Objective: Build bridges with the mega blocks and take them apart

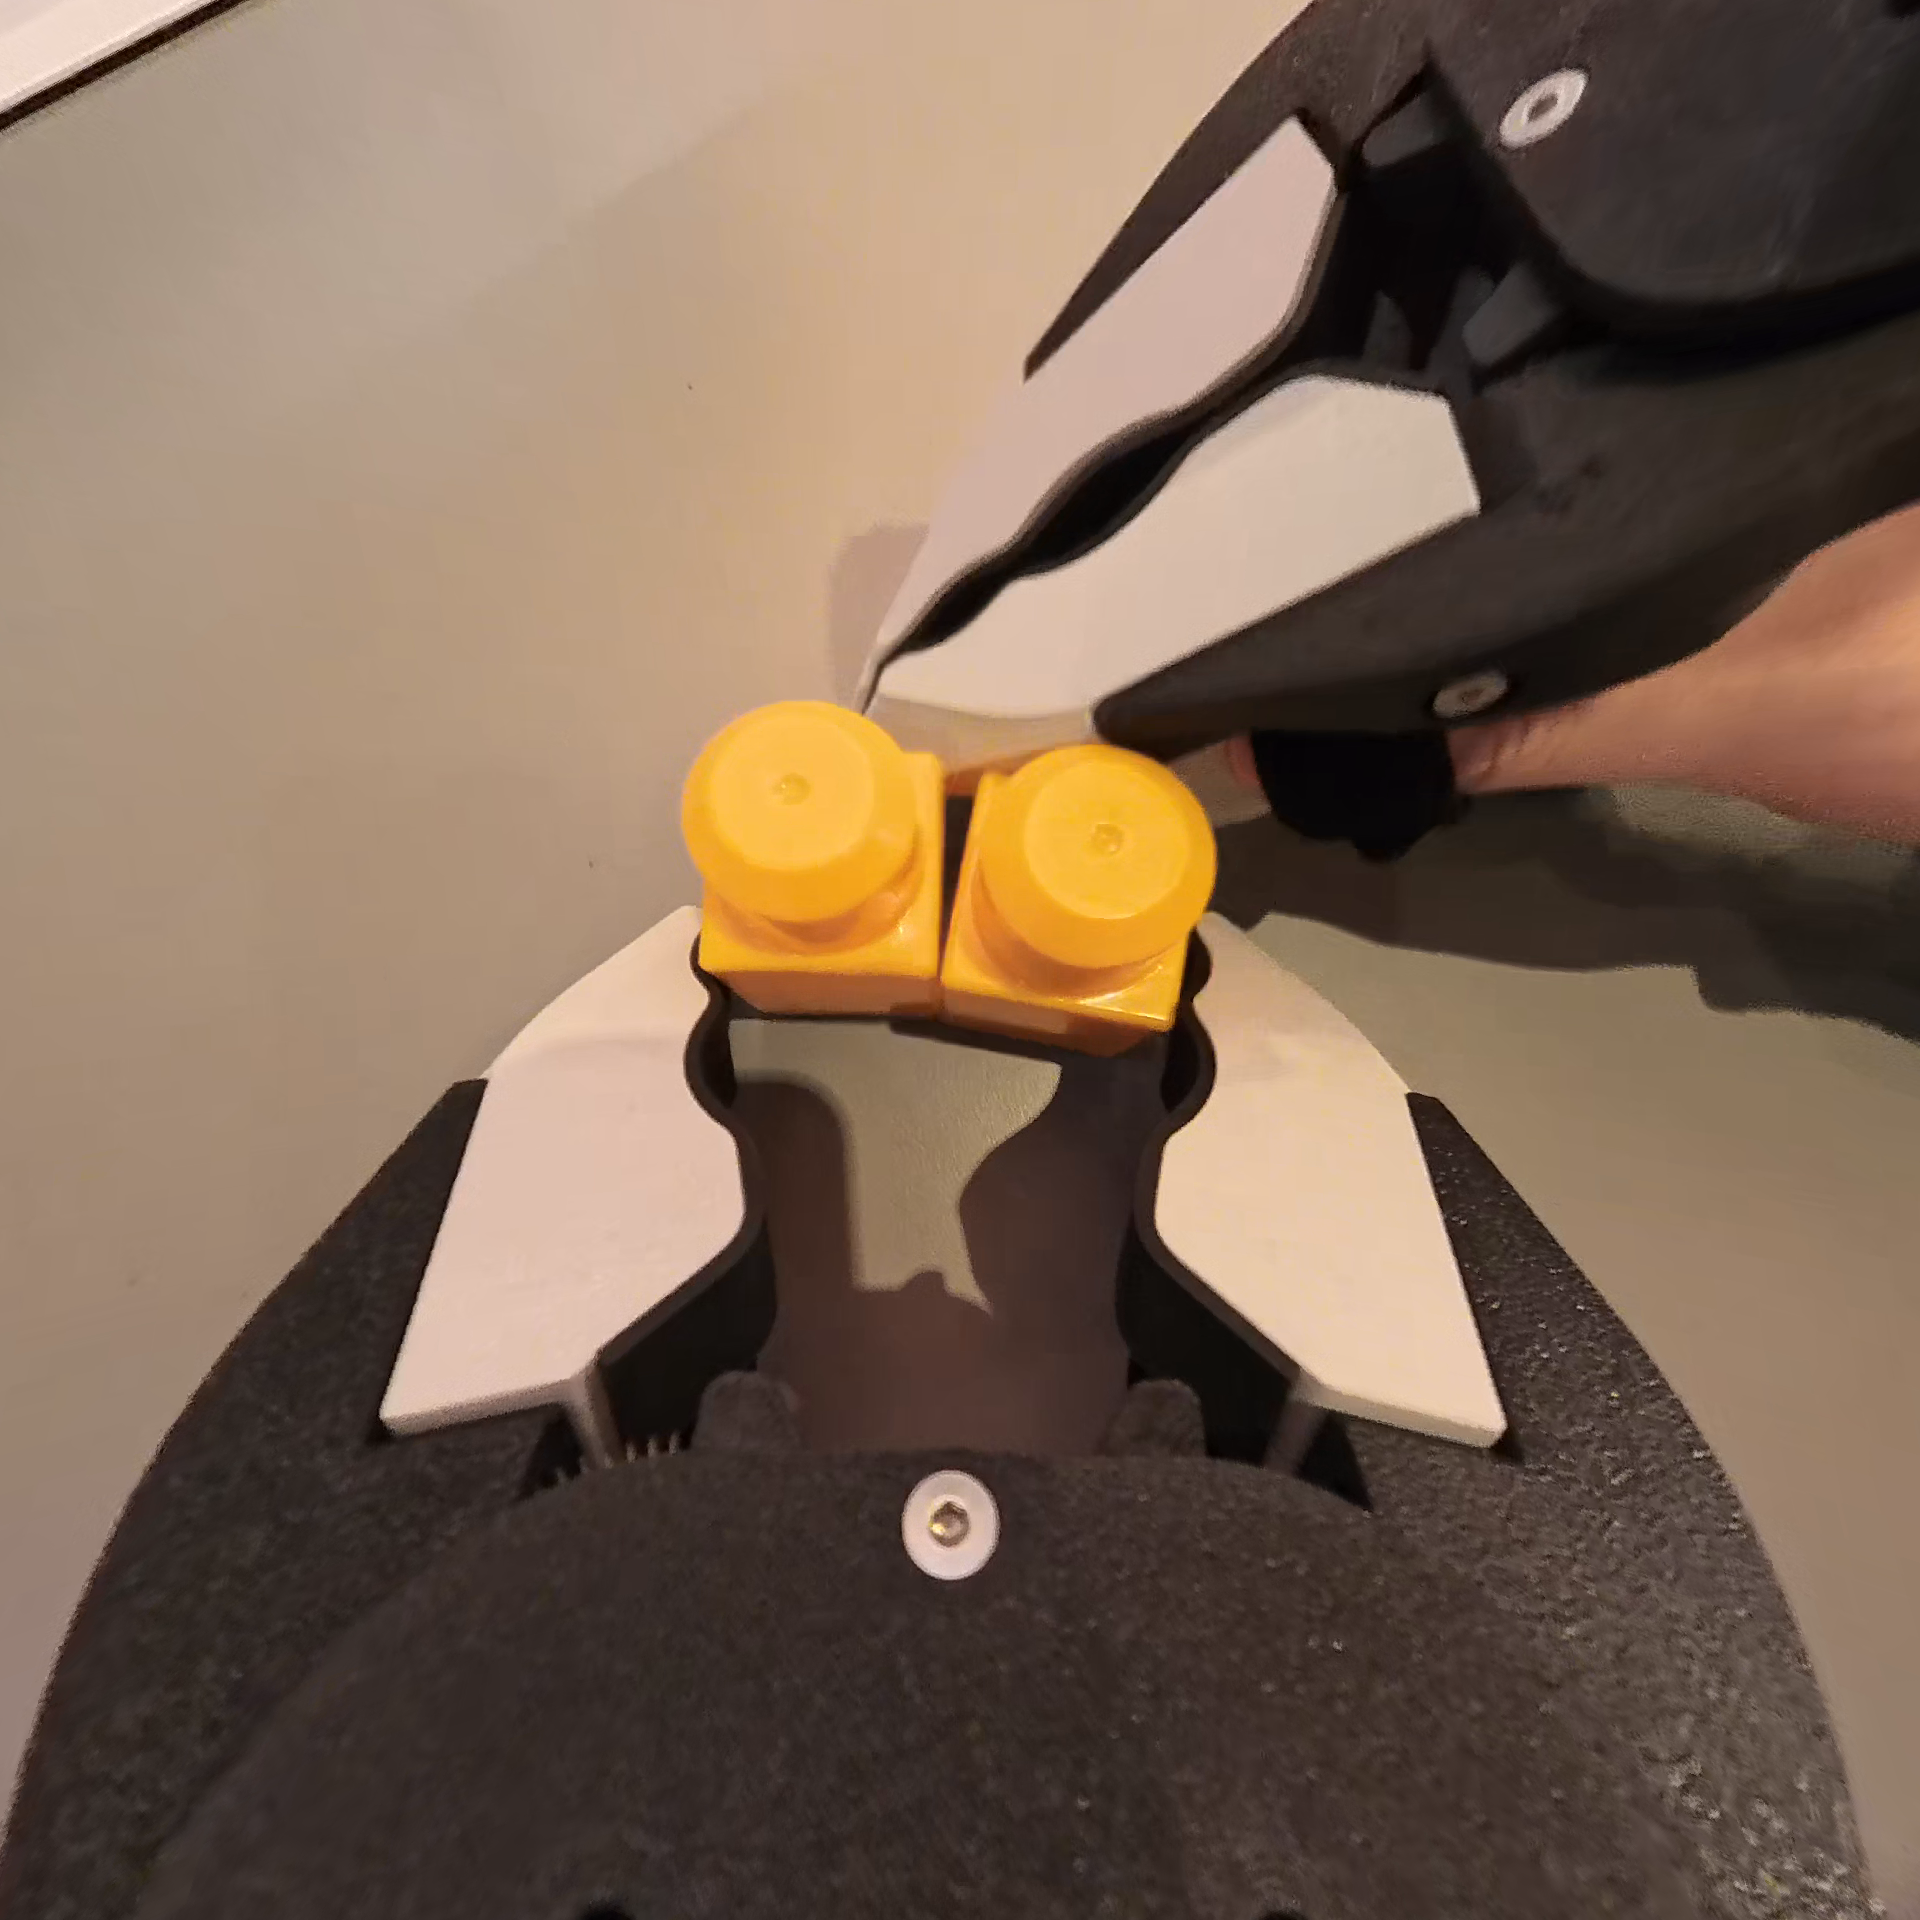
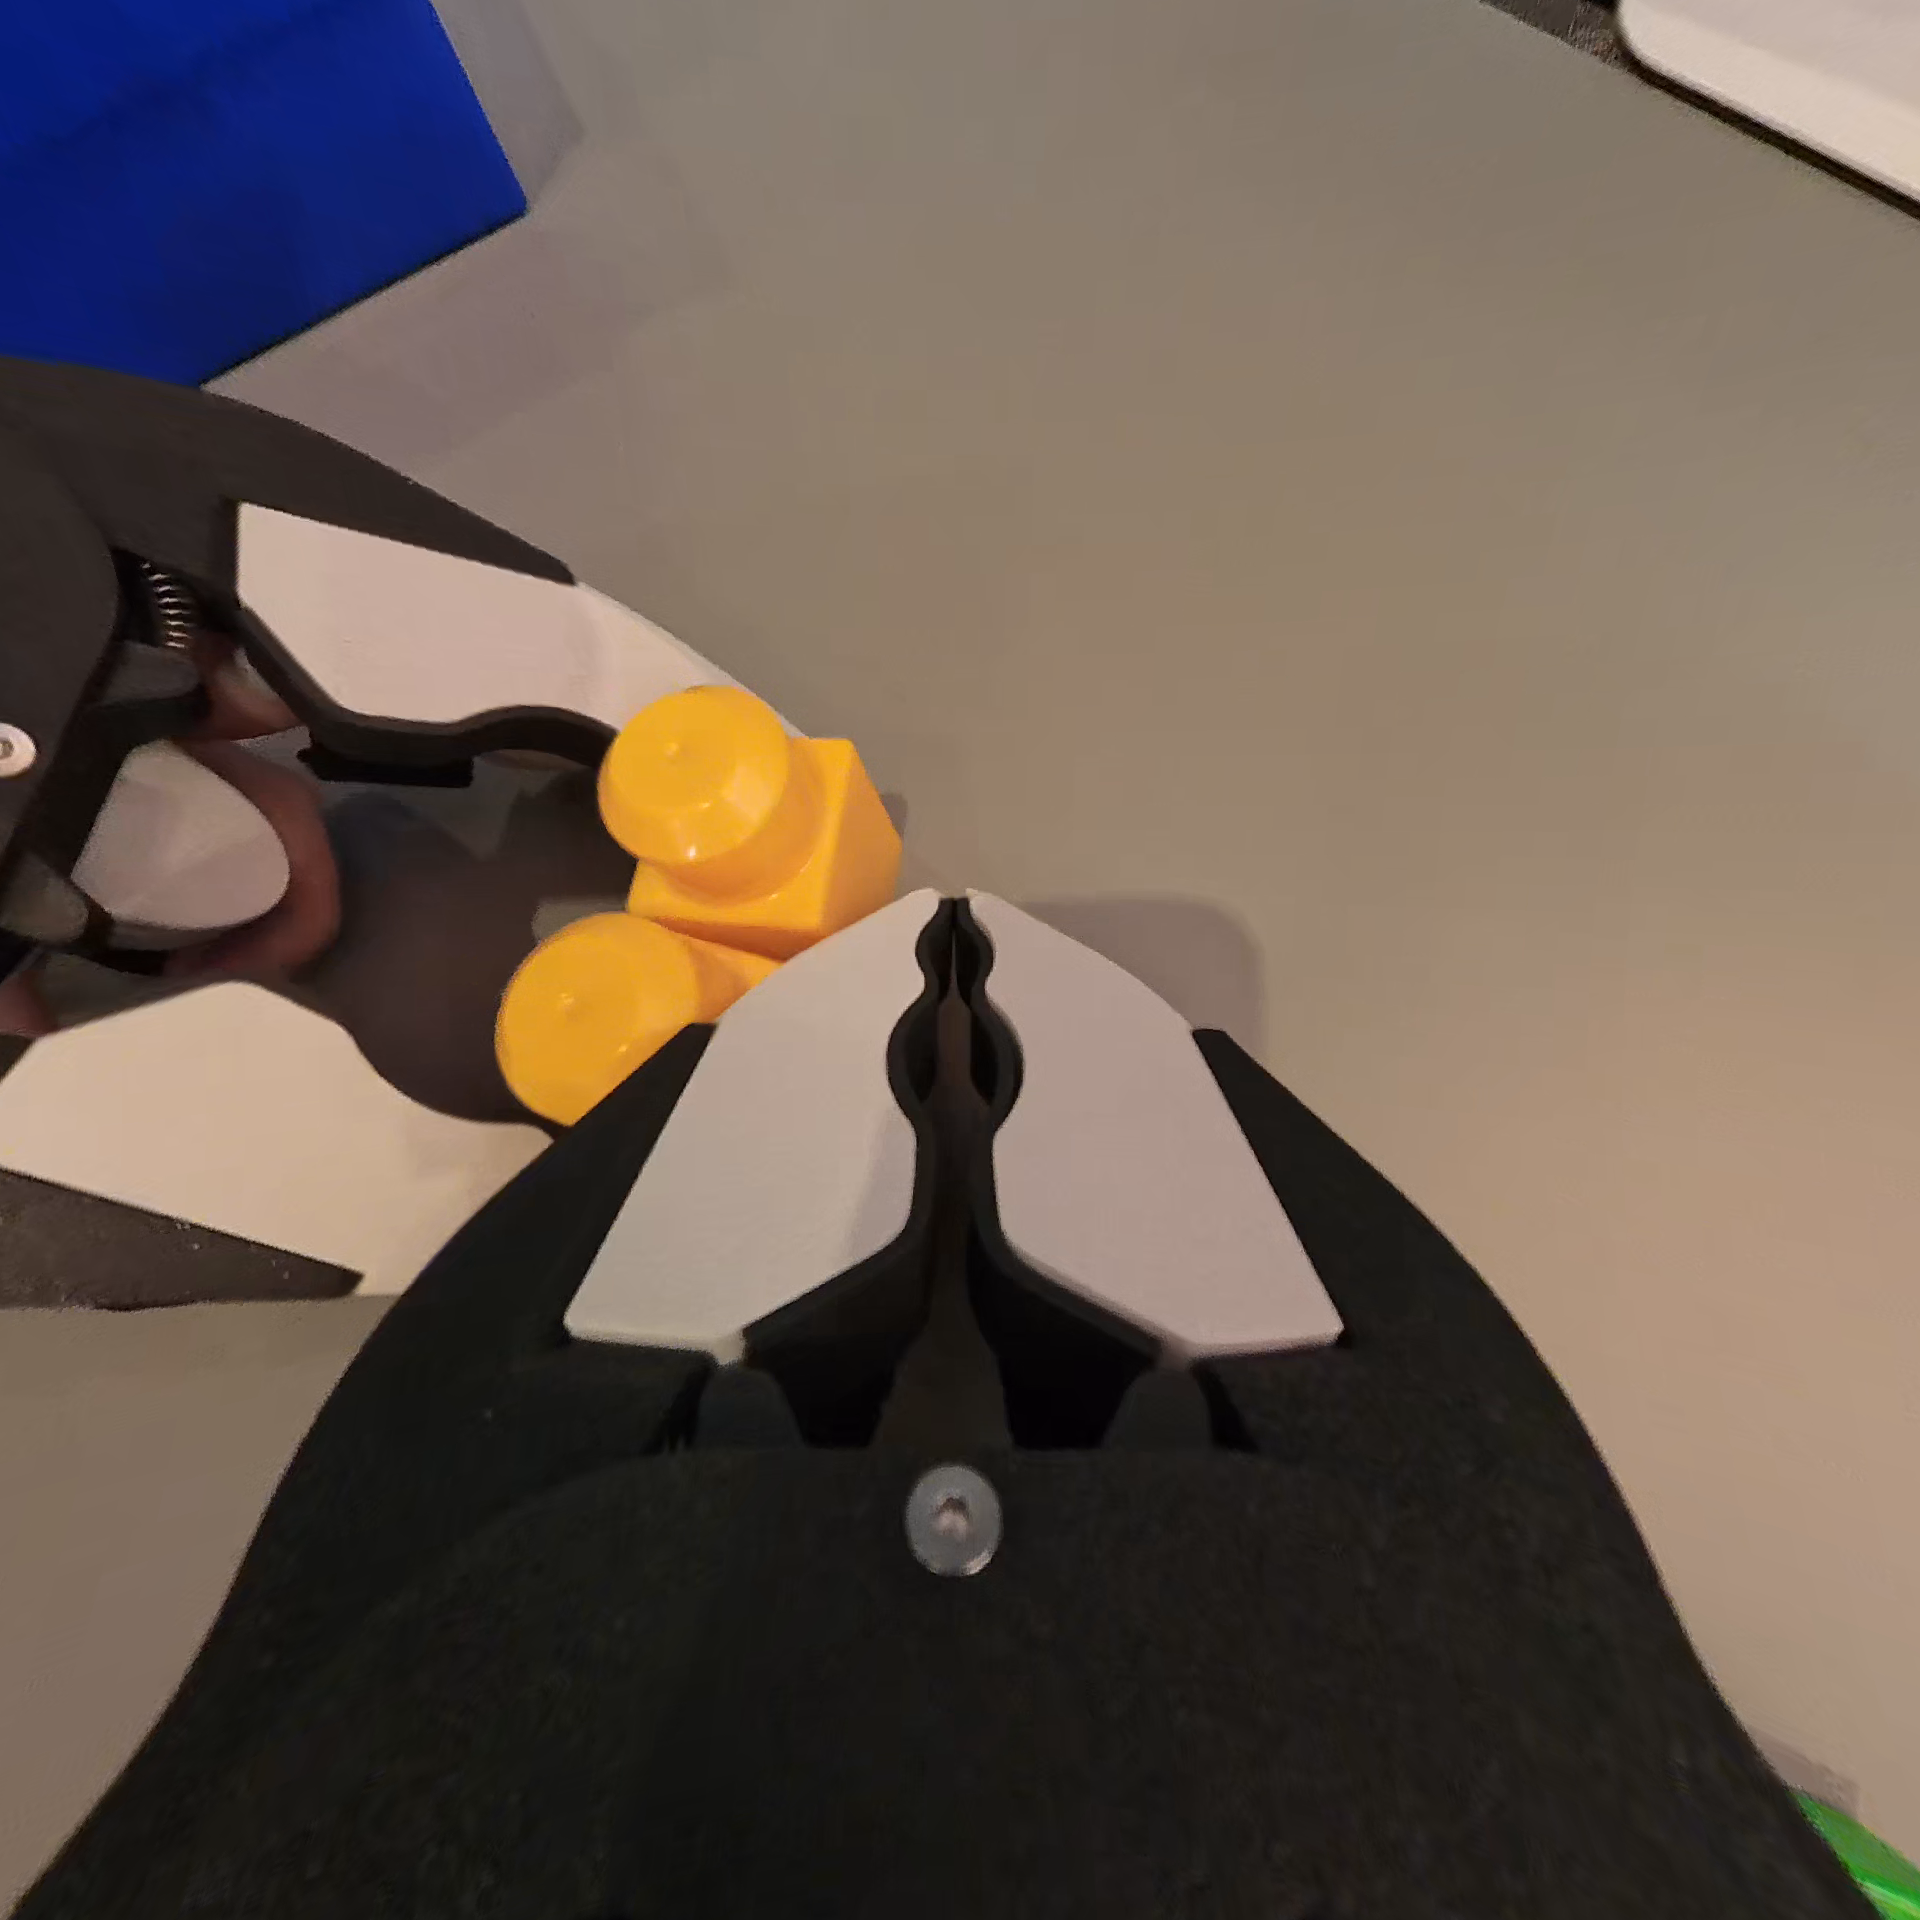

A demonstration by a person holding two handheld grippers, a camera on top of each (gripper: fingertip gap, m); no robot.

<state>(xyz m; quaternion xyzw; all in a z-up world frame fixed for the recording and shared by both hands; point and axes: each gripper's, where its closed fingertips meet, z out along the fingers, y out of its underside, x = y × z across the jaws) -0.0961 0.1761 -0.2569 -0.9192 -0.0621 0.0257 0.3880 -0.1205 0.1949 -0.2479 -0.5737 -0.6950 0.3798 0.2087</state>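
Two yellow blocks (image 1: 940, 883) sit side by side, squeezed in the left hand-held gripper (image 1: 945, 977) over the grey counter (image 1: 364, 623).
Right hand-held gripper (image 2: 954, 902) is pinched closed with nothing inside, its tips just beside the blocks.

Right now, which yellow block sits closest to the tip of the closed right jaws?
The left yellow block in the left wrist view, beside the right gripper tip. The right yellow block sits farther back along that gripper's finger.
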